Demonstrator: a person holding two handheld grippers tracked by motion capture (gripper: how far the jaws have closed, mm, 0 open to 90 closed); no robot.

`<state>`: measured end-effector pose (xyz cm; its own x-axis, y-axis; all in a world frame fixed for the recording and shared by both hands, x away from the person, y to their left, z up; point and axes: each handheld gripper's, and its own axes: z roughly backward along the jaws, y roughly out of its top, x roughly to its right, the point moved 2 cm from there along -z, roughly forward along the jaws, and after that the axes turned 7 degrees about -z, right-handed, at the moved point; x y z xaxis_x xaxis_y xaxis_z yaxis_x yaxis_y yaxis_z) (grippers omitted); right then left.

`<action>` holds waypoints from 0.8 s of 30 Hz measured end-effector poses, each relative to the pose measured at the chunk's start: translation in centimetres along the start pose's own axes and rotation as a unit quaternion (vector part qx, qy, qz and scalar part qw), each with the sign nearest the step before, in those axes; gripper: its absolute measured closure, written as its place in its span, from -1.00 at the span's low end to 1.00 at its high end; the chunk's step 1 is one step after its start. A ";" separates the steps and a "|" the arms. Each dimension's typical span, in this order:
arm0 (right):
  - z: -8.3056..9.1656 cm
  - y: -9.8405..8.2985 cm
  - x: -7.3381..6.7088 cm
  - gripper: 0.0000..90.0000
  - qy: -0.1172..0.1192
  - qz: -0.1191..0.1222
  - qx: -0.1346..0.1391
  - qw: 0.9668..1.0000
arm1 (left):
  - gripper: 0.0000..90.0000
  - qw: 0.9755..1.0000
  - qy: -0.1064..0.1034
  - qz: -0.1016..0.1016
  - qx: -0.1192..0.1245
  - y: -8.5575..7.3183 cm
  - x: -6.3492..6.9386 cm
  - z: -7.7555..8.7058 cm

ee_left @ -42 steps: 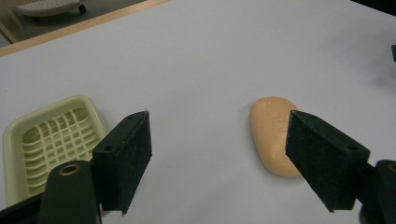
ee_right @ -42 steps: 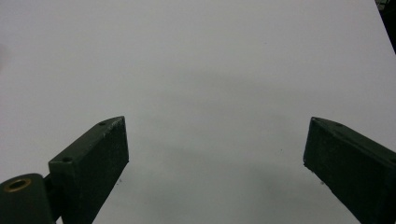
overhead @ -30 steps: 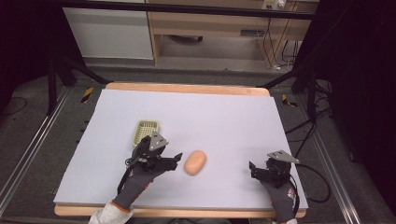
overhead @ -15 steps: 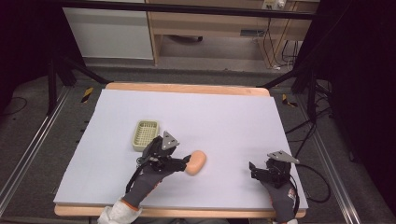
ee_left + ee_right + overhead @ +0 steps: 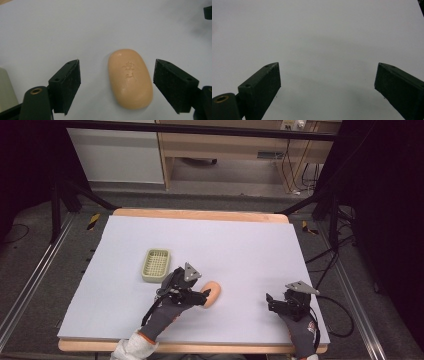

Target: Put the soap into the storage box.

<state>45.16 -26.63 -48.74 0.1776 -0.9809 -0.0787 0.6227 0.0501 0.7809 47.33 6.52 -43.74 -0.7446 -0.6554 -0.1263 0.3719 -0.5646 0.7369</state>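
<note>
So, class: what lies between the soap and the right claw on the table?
Nothing: in the high view, only bare white tabletop separates the soap from the right claw.

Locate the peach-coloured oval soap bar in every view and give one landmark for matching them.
High view: the peach-coloured oval soap bar lies low and left of centre on the pale table sheet, at the left gripper.
Left gripper view: centre, between the open jaws, touching neither.
Right gripper view: not in it.
Shared landmark: the pale table sheet.

overhead forward-down, gripper views close on table (image 5: 240, 240)
</note>
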 end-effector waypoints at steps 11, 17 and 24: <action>0.0 0.0 -0.1 -0.85 -0.002 -0.001 -0.003 1.000 | -0.53 1.000 -0.007 -0.010 -0.011 0.2 0.6 -1.2; 0.0 0.0 0.0 -0.85 -0.002 0.001 -0.003 1.000 | -0.53 1.000 -0.010 -0.015 -0.019 0.4 0.9 -2.0; -0.1 0.0 0.0 -0.85 -0.001 0.003 -0.003 1.000 | -0.53 0.999 -0.011 -0.020 -0.033 0.3 1.2 -2.8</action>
<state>45.23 -26.58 -48.85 0.1791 -0.9812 -0.0725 0.6263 0.0569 0.7775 48.15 4.15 -45.55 -0.7712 -0.6210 -0.1401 0.3762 -0.6221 0.6866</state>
